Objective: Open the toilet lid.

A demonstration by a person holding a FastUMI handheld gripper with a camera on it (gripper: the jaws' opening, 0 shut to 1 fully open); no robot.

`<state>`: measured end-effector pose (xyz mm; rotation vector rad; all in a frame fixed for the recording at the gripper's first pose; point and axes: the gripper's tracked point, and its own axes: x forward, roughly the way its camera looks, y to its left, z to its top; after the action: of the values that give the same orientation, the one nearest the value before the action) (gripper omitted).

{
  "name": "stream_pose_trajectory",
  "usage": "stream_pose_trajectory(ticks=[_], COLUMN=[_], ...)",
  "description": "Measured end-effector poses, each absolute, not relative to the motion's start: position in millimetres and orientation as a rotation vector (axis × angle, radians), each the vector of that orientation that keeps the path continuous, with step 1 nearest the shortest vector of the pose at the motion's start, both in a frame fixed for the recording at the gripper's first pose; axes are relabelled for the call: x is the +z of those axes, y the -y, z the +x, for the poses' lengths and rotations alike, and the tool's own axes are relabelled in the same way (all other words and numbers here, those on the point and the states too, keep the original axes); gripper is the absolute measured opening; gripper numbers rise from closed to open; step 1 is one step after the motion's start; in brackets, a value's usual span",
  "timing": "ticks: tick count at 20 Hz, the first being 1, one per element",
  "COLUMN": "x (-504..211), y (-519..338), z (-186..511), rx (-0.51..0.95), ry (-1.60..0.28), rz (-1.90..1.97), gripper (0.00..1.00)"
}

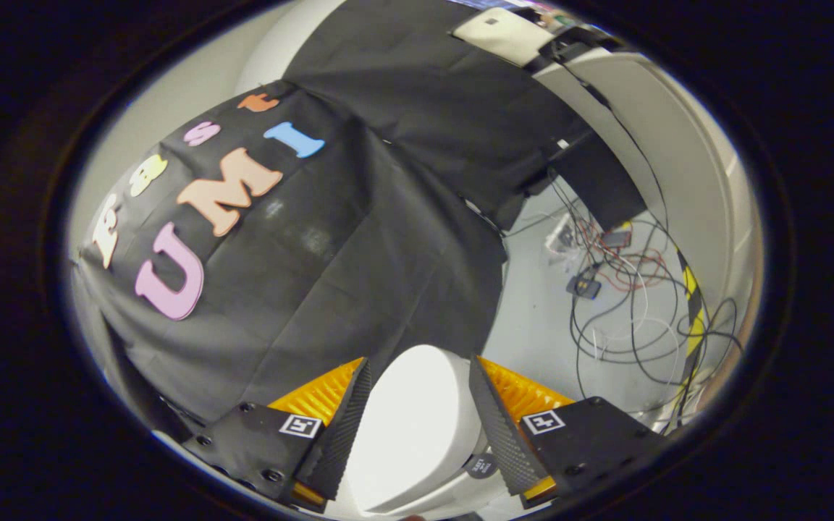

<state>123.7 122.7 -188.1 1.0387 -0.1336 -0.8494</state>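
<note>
While the gripper [420,416] hangs over the toilet, what matters is how the toilet lid [417,427] sits against the two fingers, so I will take it across from left to right. On the left hangs the booth's black cloth [359,239], draped down to just behind the toilet. Next comes the left finger [341,427], black ribbed pad facing inward, orange backing behind it. Then the lid itself, white and smooth, lying in the gap between the fingers and running away from them, its rounded end just past the fingertips and close under the cloth. Its long axis seems to follow the line of the fingers rather than crossing it. The lid looks shut down on the seat, with a paler rim showing below it near the right finger [500,427]. That right finger stands on the far side of the lid, pad inward likewise.

The fingers are spread wide, wider than the part of the lid that shows between them, and I cannot tell that either pad touches it; they look to be above it rather than around it. Further right, beyond the toilet, a tangle of cables [634,304] lies on the pale floor [533,325], well apart from the lid.

To my eye the lifting has not begun, and the coming move depends on getting a finger under an edge of the lid.
</note>
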Motion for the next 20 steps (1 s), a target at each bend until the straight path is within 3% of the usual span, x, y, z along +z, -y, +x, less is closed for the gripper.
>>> stream_pose_trajectory(ticks=[8,12,16,19,20], x=[-291.4,-322.4,-336.9,-332.3,-320.7], y=[-190.5,-213.2,-217.1,-217.0,-217.4], z=[128.3,140.9,159.6,167.9,165.9], rx=[-0.89,-0.843,-0.776,-0.743,-0.703], ry=[-0.038,-0.141,-0.146,-0.134,-0.112], rz=[1.263,1.332,1.417,1.422,1.421], gripper=[0.85,0.7,0.7,0.36,0.36])
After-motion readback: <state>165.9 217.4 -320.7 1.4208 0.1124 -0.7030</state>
